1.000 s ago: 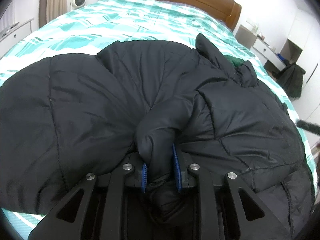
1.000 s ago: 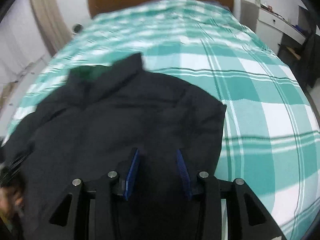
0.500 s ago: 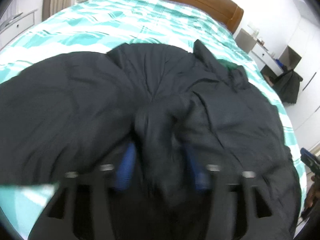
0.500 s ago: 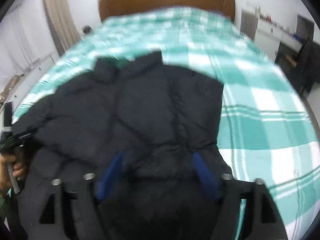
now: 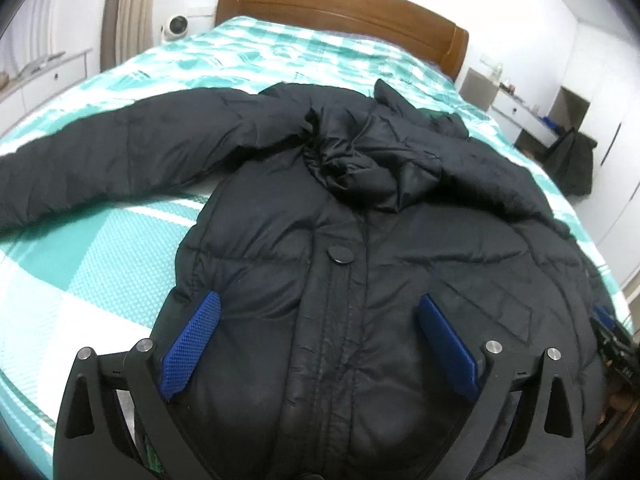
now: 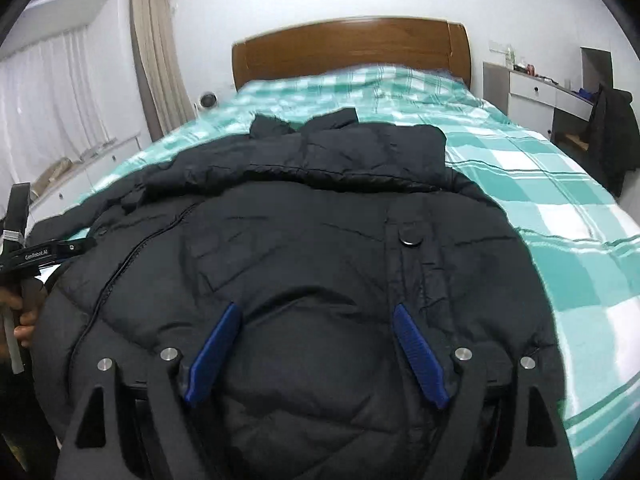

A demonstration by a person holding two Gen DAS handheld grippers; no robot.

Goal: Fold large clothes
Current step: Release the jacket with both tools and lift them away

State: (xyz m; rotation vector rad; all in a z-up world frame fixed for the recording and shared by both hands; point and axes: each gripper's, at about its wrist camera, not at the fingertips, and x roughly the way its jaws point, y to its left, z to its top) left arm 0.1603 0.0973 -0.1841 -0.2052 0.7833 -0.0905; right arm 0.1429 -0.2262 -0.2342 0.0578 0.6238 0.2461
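The black puffer jacket (image 5: 360, 264) lies front-up on the bed (image 5: 80, 272), one sleeve (image 5: 100, 152) outstretched, the other seemingly folded in. Both the left tongs (image 5: 316, 344) and right tongs (image 6: 316, 354) are opening, gripping nothing; most folding remains.

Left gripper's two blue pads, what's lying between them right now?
In the left wrist view, the left gripper is opening over the black jacket; only its front placket lies between the pads, unpinched.

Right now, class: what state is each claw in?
Left claw: opening, holding nothing, above the black jacket.
Right claw: opening, holding nothing.
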